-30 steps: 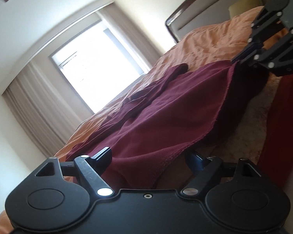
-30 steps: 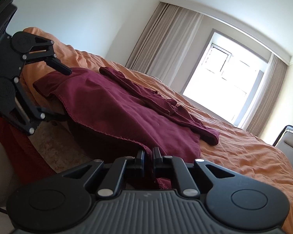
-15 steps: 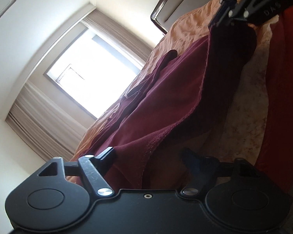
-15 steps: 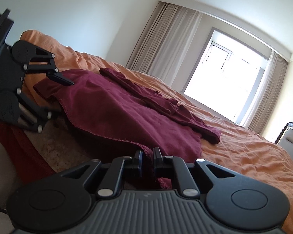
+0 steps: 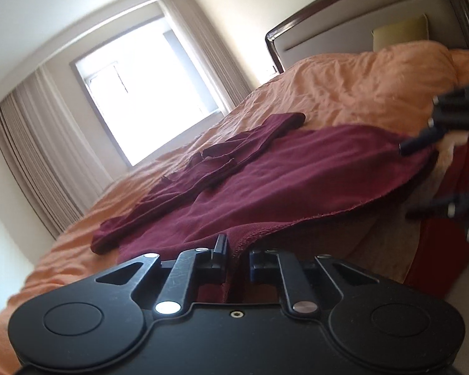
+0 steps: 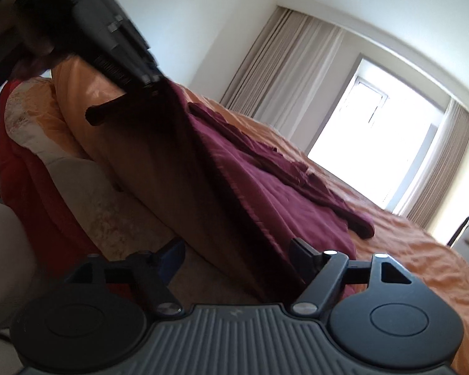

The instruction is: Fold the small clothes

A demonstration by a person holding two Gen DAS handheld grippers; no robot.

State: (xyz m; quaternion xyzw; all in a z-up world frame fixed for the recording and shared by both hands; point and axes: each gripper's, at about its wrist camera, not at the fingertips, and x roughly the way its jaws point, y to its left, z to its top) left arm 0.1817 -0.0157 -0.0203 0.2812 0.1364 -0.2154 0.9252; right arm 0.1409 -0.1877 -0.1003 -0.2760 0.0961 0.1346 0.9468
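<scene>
The left gripper (image 5: 236, 257) is closing, its fingers nearly together with the maroon garment's (image 5: 297, 181) hem between them. The right gripper (image 6: 237, 254) is opening, fingers wide, cloth draped between them untouched. Beyond lies the orange bed (image 5: 359, 87).

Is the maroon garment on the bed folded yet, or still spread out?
Mostly spread: the maroon garment lies flat across the orange bedspread, one sleeve stretched out, near hem lifted at the left gripper.

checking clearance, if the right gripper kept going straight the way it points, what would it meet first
Probably the maroon garment: its hem hangs between the right gripper and its opening fingers, not pressed. Beyond lies the orange bedspread; depth is unclear.
</scene>
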